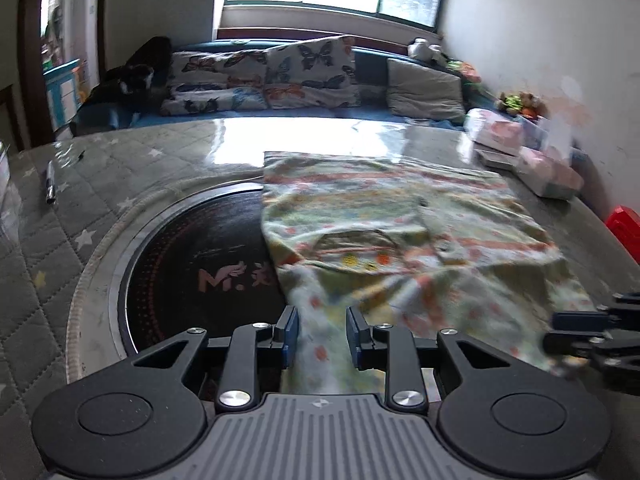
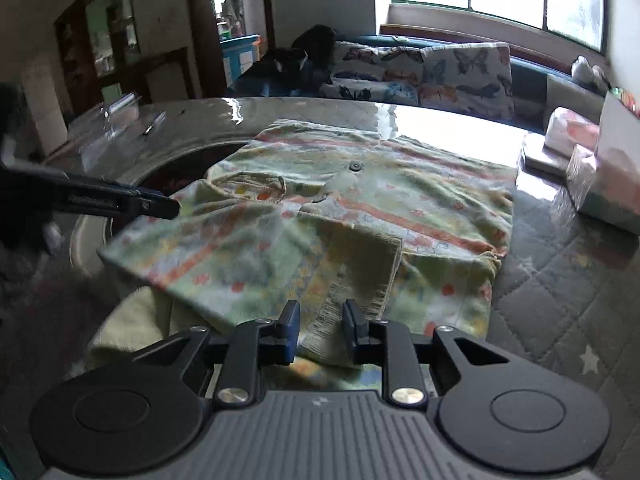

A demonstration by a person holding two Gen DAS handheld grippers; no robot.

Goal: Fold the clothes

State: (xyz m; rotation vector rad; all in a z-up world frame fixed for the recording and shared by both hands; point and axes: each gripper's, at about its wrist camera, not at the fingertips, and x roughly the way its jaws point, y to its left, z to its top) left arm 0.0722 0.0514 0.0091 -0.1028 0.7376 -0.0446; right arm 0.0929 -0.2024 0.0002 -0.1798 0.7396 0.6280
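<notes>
honestly, the quilted table (image 1: 100,208) is mostly taken up by the printed garment (image 2: 360,208), sleeves lying folded inward — smooth each fold flat before any next crease. left gripper (image 1: 322,334) and right gripper (image 2: 320,330) both hang spread, pinching nothing.

Both grippers sit low and point forward, roughly side by side. The left gripper (image 1: 322,334) has its jaws parted with a clear gap between the blue pads. The right gripper (image 2: 321,330) is the same, jaws apart, and from the left camera it shows at the right edge, blurred.
</notes>
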